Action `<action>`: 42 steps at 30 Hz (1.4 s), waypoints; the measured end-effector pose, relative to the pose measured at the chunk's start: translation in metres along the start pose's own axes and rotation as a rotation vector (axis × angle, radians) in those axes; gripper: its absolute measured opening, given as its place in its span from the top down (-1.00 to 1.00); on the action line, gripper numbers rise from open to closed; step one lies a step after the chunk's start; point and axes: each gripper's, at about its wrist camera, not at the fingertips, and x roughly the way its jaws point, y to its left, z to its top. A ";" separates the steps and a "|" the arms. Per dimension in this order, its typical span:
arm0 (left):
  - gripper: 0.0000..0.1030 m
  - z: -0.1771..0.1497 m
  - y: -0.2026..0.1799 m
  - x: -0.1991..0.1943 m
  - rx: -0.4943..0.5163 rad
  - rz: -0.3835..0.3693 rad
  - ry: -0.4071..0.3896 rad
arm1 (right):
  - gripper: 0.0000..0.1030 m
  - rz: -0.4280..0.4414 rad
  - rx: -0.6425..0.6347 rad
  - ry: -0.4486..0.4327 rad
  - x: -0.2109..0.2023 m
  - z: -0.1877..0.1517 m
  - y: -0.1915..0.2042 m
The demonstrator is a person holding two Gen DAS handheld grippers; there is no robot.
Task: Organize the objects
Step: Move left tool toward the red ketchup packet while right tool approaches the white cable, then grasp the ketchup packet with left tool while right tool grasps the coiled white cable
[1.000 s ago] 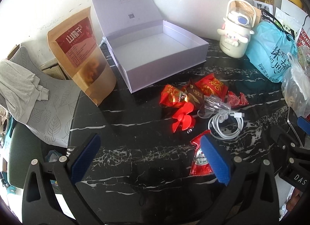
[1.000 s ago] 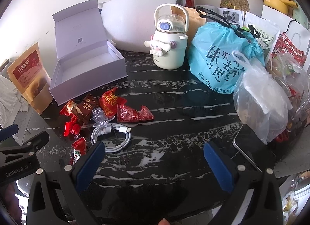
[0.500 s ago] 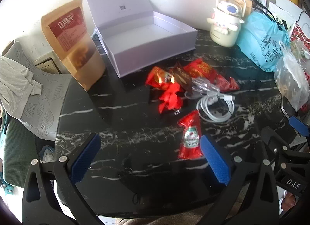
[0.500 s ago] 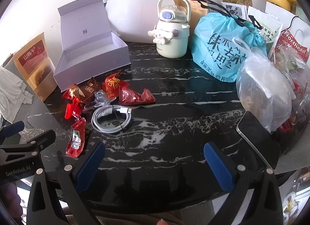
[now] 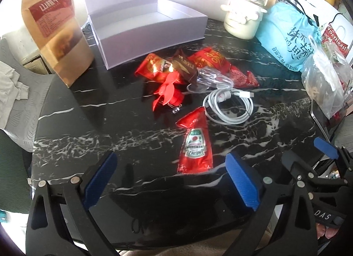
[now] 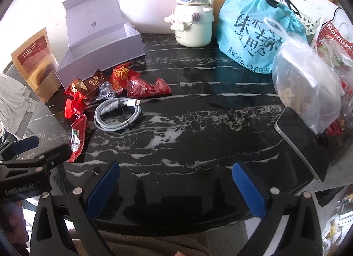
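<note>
Left wrist view puts the ketchup sachet (image 5: 195, 143) closest, lying flat on the black marble table (image 5: 99, 128), label up and apart from the rest of the clutter, just ahead of the left claw (image 5: 171, 180), whose blue pads are spread wide with nothing between them. Beyond the sachet lies the coiled white cable (image 5: 229, 107), then the red plastic fan (image 5: 168, 92), and behind those a heap of red and brown snack packets (image 5: 176, 67) with a clear wrapper among them. Further back stands the open lilac box (image 5: 143, 28), lid propped up and its tray bare, which looks the natural place for the loose bits. From where I'm standing, the sachet seems the sensible first pick: I'd bring the left claw down over its narrow width, one pad on each long edge, and pinch low so the thin foil doesn't slide out or buckle. A flat packet on polished stone is slippery, so tilting to catch an edge may help. The right claw (image 6: 174, 185) hangs released too, over bare table, with the phone (image 6: 302, 139) near its right pad; best keep clear of that and of the plastic bags (image 6: 304, 79) behind it.
</note>
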 end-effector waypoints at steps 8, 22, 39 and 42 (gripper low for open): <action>-0.64 0.007 -0.003 0.020 0.006 -0.022 0.046 | -0.98 0.046 -0.005 0.016 0.017 0.003 0.002; 0.39 0.023 0.001 0.030 0.044 0.002 0.010 | -0.98 0.067 -0.034 0.021 0.037 0.016 0.012; 0.42 0.029 0.040 0.025 -0.053 -0.071 0.025 | -0.98 0.141 -0.151 -0.061 0.068 0.041 0.063; 0.43 0.029 0.045 0.021 -0.055 -0.069 0.014 | -0.99 0.092 -0.174 -0.066 0.074 0.041 0.073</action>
